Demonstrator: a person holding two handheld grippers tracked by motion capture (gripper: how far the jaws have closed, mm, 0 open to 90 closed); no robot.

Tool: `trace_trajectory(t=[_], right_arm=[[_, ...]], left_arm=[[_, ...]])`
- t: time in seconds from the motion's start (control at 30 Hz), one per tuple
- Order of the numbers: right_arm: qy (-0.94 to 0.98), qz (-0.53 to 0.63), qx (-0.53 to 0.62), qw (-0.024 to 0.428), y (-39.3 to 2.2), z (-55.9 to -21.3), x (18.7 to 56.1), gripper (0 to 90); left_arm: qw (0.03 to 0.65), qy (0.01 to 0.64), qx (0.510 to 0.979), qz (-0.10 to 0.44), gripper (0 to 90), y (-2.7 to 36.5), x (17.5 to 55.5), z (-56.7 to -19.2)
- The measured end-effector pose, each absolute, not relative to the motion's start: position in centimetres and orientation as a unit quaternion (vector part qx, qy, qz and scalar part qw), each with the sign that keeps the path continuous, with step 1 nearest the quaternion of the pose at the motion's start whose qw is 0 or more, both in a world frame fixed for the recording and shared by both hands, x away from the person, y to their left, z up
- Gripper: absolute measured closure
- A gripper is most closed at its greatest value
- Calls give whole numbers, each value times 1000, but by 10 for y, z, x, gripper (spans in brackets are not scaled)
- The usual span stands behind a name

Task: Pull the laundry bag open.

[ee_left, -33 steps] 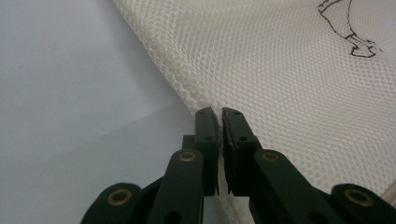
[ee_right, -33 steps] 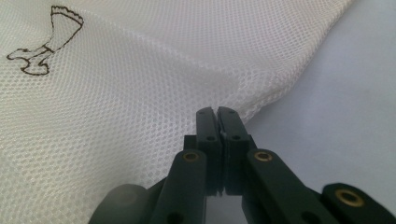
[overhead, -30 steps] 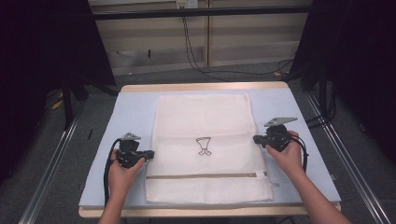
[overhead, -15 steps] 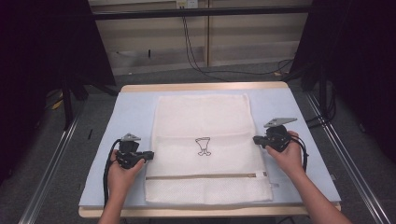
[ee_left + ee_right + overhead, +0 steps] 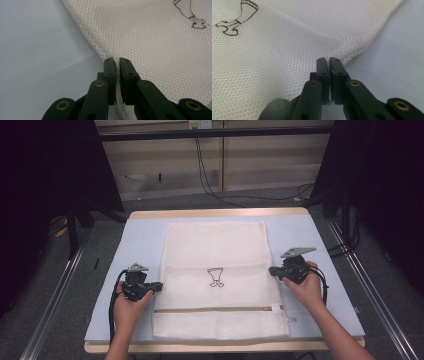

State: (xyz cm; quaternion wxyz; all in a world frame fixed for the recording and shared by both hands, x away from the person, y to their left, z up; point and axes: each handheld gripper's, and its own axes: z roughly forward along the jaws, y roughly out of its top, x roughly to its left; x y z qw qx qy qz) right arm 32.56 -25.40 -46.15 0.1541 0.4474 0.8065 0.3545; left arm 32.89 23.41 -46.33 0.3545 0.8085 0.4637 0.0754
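Right now the white mesh laundry bag (image 5: 216, 280) lies flat on the pale blue mat (image 5: 145, 235) that covers the table (image 5: 220, 213), its zipper (image 5: 215, 309) running across near the person's side and a small dark printed figure (image 5: 215, 276) at its middle. The left gripper (image 5: 159, 286) sits at the bag's left edge, and in the left gripper view its jaws are drawn together on the mesh hem (image 5: 105, 56), with only a sliver of space between the pads. The right gripper (image 5: 272, 270) mirrors this at the right edge; in the right gripper view its jaws are likewise pinched shut where the seam (image 5: 352, 53) meets the mat.

Judging from this, a lift or fold of the bag is in hand, and the risks lie in how thin each bite is. Both grips catch little more than the very border of the mesh, so a quick pull could draw the slippery net out of one pair of jaws and leave the bag hanging from one side. I cannot tell whether each pinch holds both layers or just the top one; if only the top, the bag would open up and sag instead of rising as one sheet. The grippers also stand at slightly different places along the edges, so an uneven raise could skew any fold
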Motion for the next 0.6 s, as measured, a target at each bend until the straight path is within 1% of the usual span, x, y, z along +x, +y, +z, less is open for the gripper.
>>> trace_trajectory(t=[0.07,0.13,0.17,0.2,0.23,0.27,0.33,0.43,0.53,0.6], right_arm=[[807,355,446,154,-255,-461,324,814],[805,361,441,165,-257,-460,321,797],[805,365,438,163,-258,-458,319,782],[804,370,436,163,-259,-457,317,765],[804,373,432,166,-260,-456,314,742],[803,373,433,168,-261,-454,311,735],[804,377,426,172,-263,-452,304,735],[804,382,421,175,-266,-450,297,730],[806,393,406,175,-272,-447,283,786],[806,402,400,169,-274,-447,276,829]], left_arm=[[358,467,805,78,808,234,328,-462],[353,460,810,87,789,235,327,-460],[357,463,806,89,778,235,325,-458],[353,456,812,91,773,237,325,-455],[364,464,802,92,756,235,323,-453],[357,456,810,94,736,237,323,-450],[365,463,802,97,719,234,319,-446],[367,459,803,92,708,231,317,-442],[382,449,805,65,692,219,314,-438],[382,438,812,61,685,210,312,-436]])
